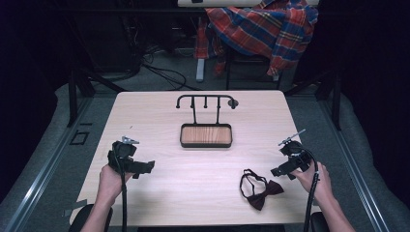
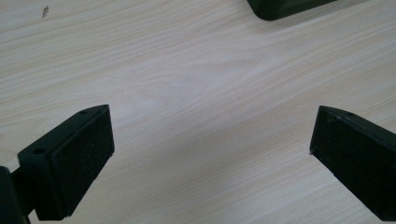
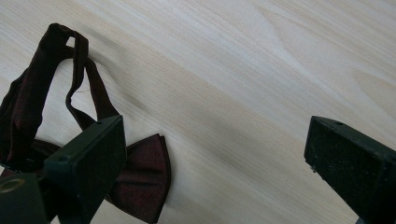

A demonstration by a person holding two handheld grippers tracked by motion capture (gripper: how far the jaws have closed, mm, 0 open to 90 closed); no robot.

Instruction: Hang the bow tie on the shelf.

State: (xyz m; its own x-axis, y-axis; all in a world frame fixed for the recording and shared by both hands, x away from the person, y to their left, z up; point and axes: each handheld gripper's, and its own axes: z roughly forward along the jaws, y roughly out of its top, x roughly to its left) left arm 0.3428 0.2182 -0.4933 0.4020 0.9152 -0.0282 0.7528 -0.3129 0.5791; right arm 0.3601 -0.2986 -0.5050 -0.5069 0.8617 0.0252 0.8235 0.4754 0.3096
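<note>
bow tie [image 3: 144, 182] — beside right gripper [image 3: 215, 154], unheld

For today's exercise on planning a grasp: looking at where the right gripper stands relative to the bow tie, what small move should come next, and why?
Probably shift the right gripper sideways over the bow tie and lower it. Its jaws stand wide open with only bare table between them; the bow tie lies flat beside and partly behind one jaw, untouched.
</note>
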